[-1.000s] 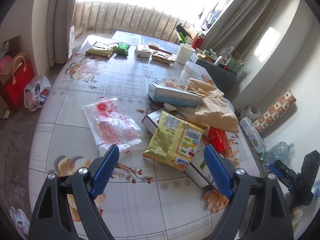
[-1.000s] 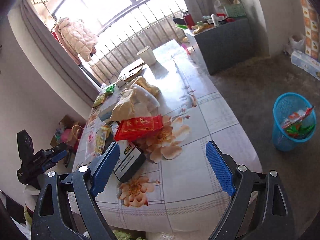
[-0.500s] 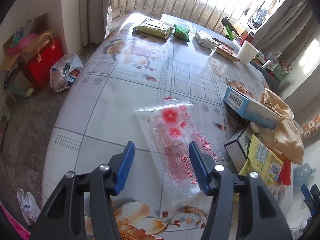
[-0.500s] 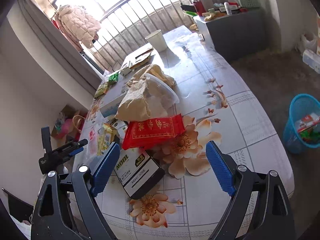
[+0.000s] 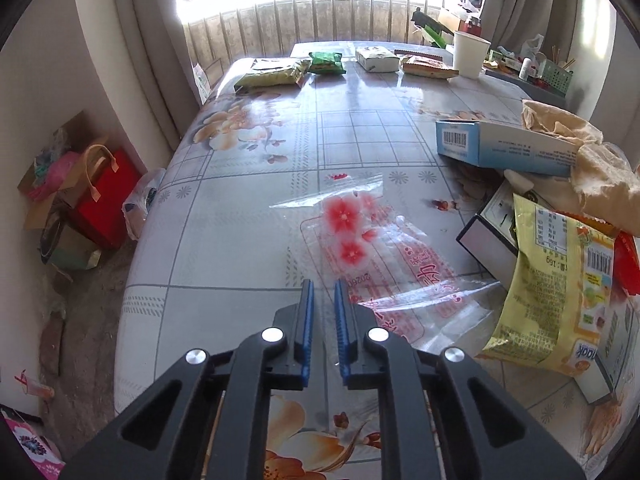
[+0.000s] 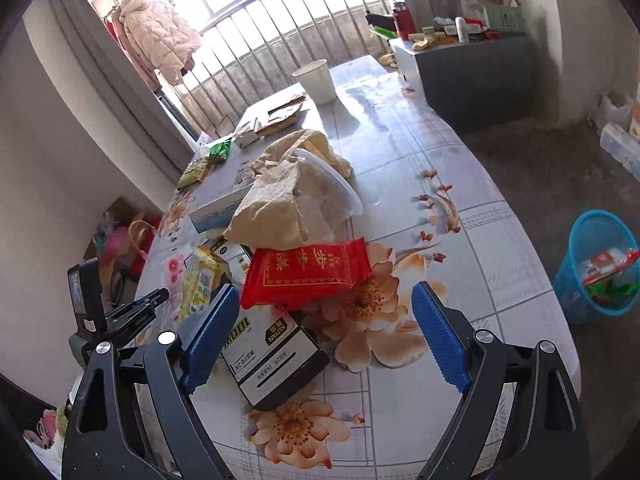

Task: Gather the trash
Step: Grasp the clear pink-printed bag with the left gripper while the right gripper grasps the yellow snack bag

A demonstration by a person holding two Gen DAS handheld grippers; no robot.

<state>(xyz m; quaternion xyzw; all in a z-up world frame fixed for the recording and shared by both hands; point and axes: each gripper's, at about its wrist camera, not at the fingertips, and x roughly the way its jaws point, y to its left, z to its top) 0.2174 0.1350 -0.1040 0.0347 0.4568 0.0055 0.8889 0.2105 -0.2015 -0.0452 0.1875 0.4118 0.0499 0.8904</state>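
A clear plastic bag printed with red flowers lies flat on the flowered tablecloth. My left gripper is down at the bag's near-left edge. Its jaws are closing and only a narrow slit remains, with the film's edge lying in it. The blue pads do not visibly press the film. In the right wrist view, my right gripper stands open above a red packet and a black-and-white box, holding nothing. The left gripper shows at that view's left edge.
A pile sits beside the bag: a yellow snack bag, a blue-and-white carton and crumpled brown paper. Packets and a paper cup stand at the far end. A blue bin holding wrappers is on the floor.
My left gripper swung left off the yellow snack bag, sank to the clear bag's near edge, and its jaws went from wide to nearly together. The right gripper drifted closer over the red packet, still wide.
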